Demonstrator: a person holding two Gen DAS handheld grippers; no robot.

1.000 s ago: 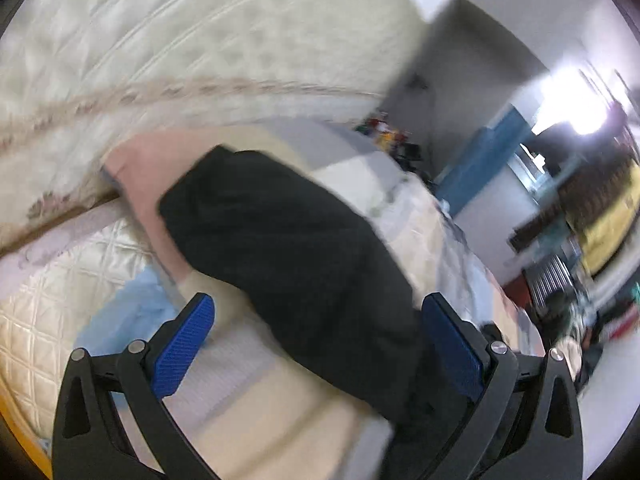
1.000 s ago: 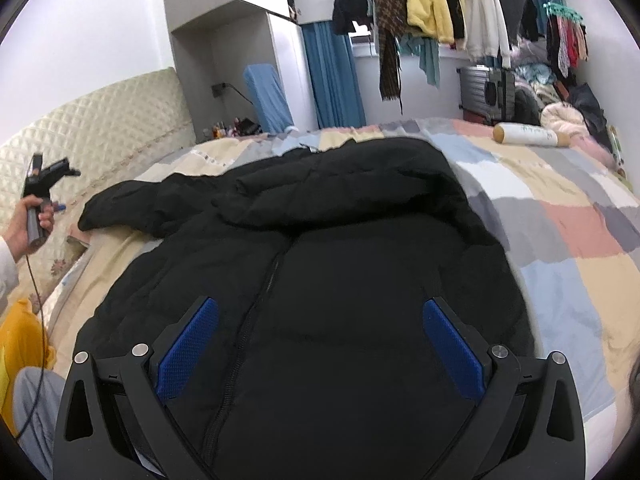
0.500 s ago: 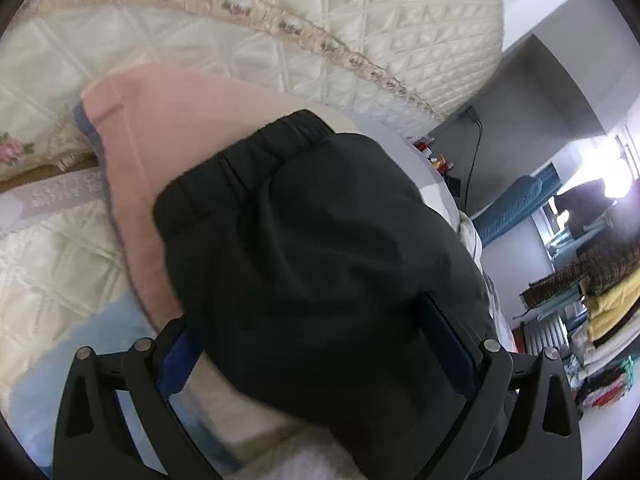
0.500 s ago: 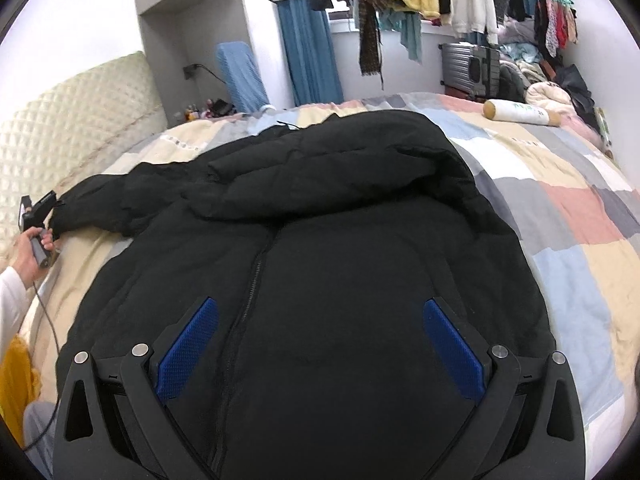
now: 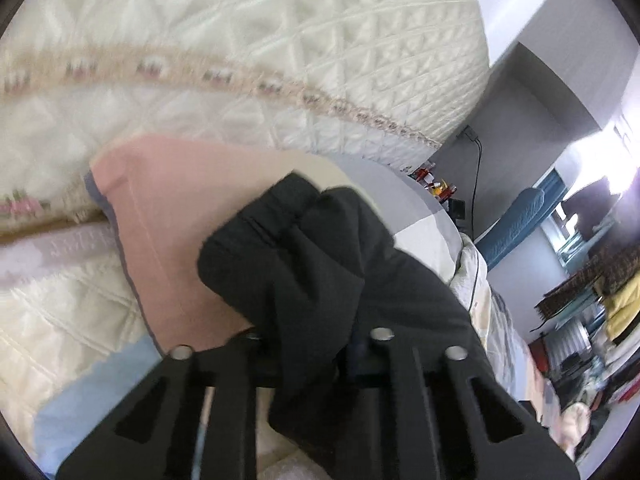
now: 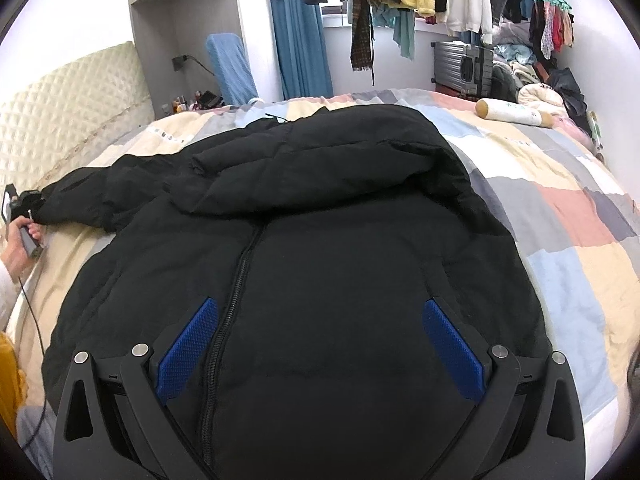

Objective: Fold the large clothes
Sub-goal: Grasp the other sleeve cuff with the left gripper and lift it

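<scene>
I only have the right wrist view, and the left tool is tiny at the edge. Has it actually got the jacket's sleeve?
Observer: Yes. The left tool is shut on the black sleeve cuff, with fabric pinched between its fingers.
Operator: What is under the cuff?
Observer: A pink corner of the bedding.
Operator: And beyond that?
Observer: The quilted headboard, with a floral trim band running across it.
</scene>
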